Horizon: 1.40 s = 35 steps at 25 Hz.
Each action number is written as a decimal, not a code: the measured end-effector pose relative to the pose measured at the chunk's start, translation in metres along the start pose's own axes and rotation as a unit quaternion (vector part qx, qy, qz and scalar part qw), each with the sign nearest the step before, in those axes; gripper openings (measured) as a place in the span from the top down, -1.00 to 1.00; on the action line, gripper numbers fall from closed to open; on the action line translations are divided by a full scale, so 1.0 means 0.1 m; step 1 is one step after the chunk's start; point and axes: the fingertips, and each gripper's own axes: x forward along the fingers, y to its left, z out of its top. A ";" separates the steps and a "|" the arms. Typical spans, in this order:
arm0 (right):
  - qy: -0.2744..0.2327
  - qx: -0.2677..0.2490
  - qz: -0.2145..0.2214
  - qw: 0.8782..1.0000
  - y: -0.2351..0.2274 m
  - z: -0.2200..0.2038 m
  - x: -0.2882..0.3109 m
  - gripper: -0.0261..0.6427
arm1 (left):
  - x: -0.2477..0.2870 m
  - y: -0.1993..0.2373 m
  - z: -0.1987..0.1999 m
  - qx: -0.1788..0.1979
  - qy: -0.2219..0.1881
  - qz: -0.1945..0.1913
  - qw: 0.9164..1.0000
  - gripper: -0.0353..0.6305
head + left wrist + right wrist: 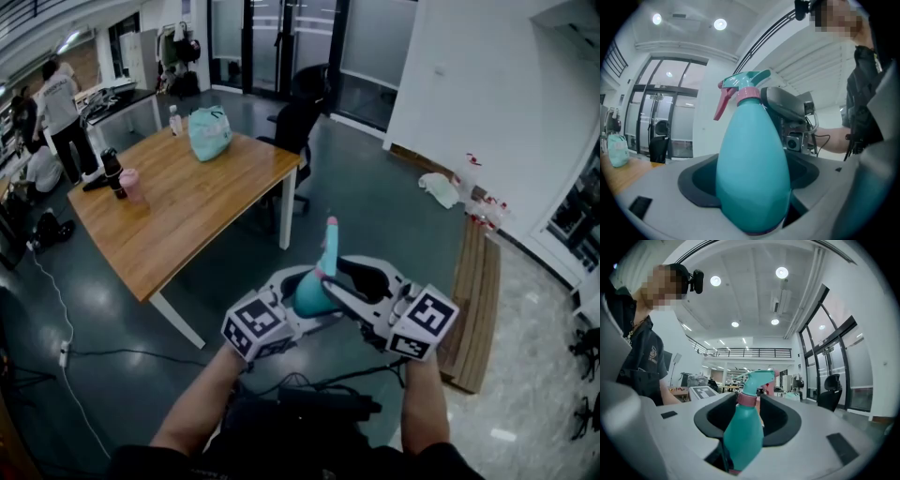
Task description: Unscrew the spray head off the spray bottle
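A teal spray bottle (308,293) with a pink collar (747,399) and a teal spray head (329,246) is held in the air in front of me. My left gripper (298,298) is shut on the bottle's fat body (752,168), which fills the space between its jaws. My right gripper (354,281) reaches in from the right. Its dark jaws stand on either side of the collar and neck, with thin gaps showing, so it is open. The pink trigger (723,104) points away from the right gripper (785,105). The bottle's base is hidden.
Below and to the left stands a wooden table (187,220) with a teal bag (209,133), a dark bottle (114,173) and a pink cup (129,184). A black office chair (295,122) is behind it and a wooden bench (474,300) on the right. People stand far left (56,103). Cables cross the floor.
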 end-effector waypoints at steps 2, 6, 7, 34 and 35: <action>0.003 0.003 -0.024 1.000 -0.06 0.01 -0.03 0.46 | 0.02 0.06 0.02 0.000 0.001 0.022 1.000 -0.33; -0.002 0.026 -0.067 0.997 -0.12 0.04 -0.03 0.46 | 0.04 0.16 -0.02 0.001 0.010 0.055 0.998 -0.33; -0.001 0.031 -0.074 0.997 -0.13 0.03 -0.01 0.46 | 0.05 0.18 -0.03 0.002 0.014 0.062 0.998 -0.33; 0.046 0.043 -0.132 0.989 -0.25 -0.12 0.14 0.49 | 0.10 0.24 -0.21 0.018 0.078 0.101 0.992 -0.33; 0.046 0.041 -0.124 0.990 -0.25 -0.12 0.14 0.49 | 0.09 0.23 -0.21 0.017 0.079 0.093 0.992 -0.33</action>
